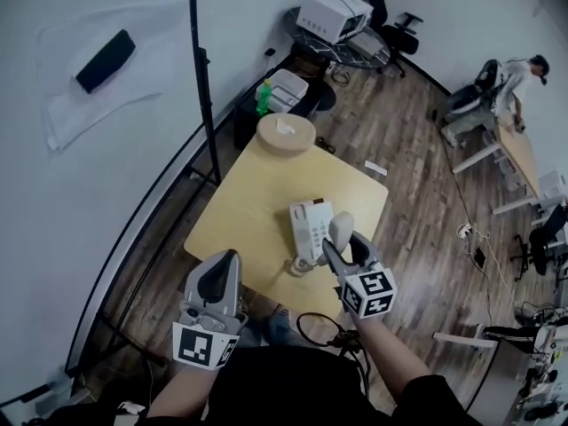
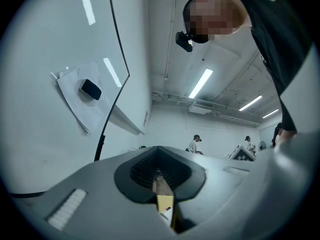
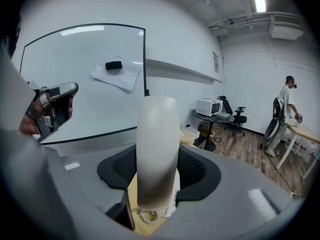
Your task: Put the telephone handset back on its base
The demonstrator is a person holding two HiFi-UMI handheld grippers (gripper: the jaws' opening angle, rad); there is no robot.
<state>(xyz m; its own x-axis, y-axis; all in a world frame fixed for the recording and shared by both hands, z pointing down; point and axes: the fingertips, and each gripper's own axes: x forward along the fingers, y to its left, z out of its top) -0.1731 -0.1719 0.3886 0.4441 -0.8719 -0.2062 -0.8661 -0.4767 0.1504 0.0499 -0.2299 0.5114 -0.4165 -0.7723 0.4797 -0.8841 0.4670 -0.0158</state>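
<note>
- In front of you stands a pale wooden table (image 1: 235,211) with rounded corners, on a dark plank floor (image 1: 417,202).
- At its far corner you'll see a round tan top (image 1: 285,134) with something small and white lying on it.
- To your left, a black eraser (image 1: 106,60) sits on a white sheet (image 1: 71,114) on the whiteboard, and a black pole (image 1: 202,69) rises beside it.
- Beyond, you have a green bottle (image 1: 263,96), a white appliance (image 1: 333,14) and a black office chair (image 1: 390,20).
- Far to your right, a person (image 1: 519,82) bends over a desk.
</note>
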